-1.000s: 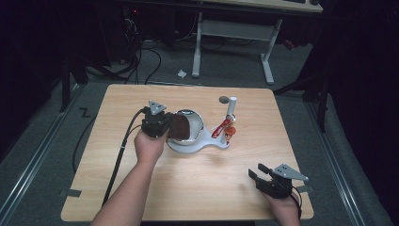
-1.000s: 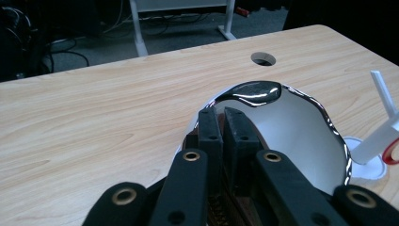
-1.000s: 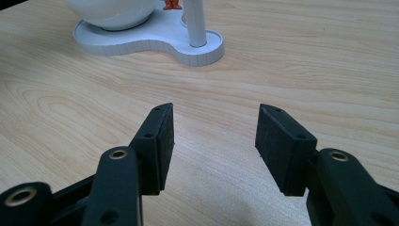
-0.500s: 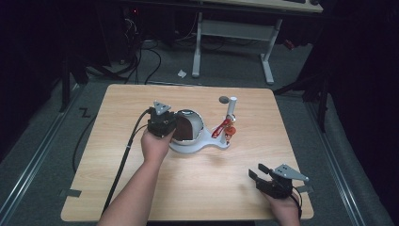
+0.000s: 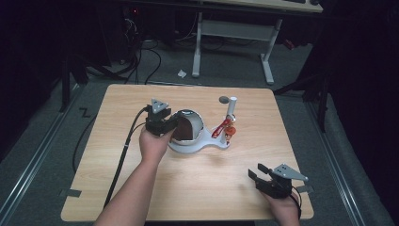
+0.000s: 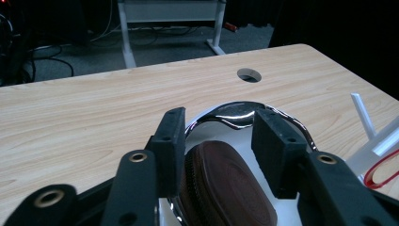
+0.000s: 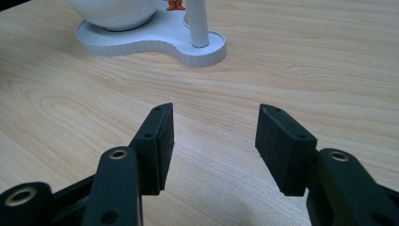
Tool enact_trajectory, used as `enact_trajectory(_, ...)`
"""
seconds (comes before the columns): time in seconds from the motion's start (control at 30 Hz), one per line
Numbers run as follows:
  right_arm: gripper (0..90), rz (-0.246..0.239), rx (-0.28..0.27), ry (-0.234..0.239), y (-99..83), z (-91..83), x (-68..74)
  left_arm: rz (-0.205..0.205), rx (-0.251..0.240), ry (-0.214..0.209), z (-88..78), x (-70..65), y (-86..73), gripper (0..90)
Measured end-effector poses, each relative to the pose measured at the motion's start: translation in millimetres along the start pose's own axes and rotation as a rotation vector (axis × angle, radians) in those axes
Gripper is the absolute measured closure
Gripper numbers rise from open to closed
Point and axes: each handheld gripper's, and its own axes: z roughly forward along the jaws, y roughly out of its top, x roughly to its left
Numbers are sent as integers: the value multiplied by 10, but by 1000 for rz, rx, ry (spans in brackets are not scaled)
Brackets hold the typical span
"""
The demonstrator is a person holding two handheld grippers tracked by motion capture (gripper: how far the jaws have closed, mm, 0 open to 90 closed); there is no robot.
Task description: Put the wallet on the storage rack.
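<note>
In the high view, the white stand (image 5: 200, 143) was seen near the middle of the tabletop (image 5: 117, 165), with a white bowl (image 5: 194, 123) at its nine o'clock end and a white post (image 5: 230, 110) at its three o'clock end, red and orange pieces (image 5: 222, 129) hanging beside the post. The left tool (image 5: 165, 123) was placed at the bowl's nine o'clock rim. The right tool (image 5: 263, 180) lay well apart, toward five o'clock, jaws spread wide and empty.

In the left gripper view, what the high view left unclear was shown: the left tool (image 6: 219, 146) was parted moderately, straddling a dark brown rounded piece (image 6: 221, 188) seated against a shiny chrome rim (image 6: 235, 109) (whether contact was made could not be told). The piece was judged stiff and light, with a ribbed edge offering grip; its flanks seemed the best place to be held, the chrome being likely slippery.

In the right gripper view, the right tool (image 7: 214, 141) was shown wide apart above bare wood, and the stand's low stepped base (image 7: 155, 44) was revealed toward twelve o'clock.
</note>
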Motion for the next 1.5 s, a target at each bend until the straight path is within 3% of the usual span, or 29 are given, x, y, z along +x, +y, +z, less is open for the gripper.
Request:
enact_trajectory(0.37, 476, -3, 4, 1, 0, 22, 11, 24, 2, -44, -153, -16, 28, 445)
enact_trajectory(0.6, 476, 3, 8, -10, -11, 14, -8, 47, -19, -60, -349, -9, -2, 357)
enact_trajectory(0.93, 477, -15, 30, 4, -25, 79, 30, 9, -50, -110, -806, 221, -200, 293)
enact_trajectory(1.03, 476, -21, 33, 5, -19, 85, 41, 4, -43, -121, -942, 331, -362, 292)
enact_trajectory(1.2, 476, -17, 33, -3, -6, 123, 25, -7, 9, -114, -1130, 538, -762, 287)
enact_trajectory(1.43, 476, -20, 54, -16, -29, 145, 26, 11, 142, -58, -1368, 790, -1492, 275)
enact_trajectory(1.5, 476, -24, 58, -22, -34, 143, 39, 21, 127, -31, -1522, 762, -1731, 280)
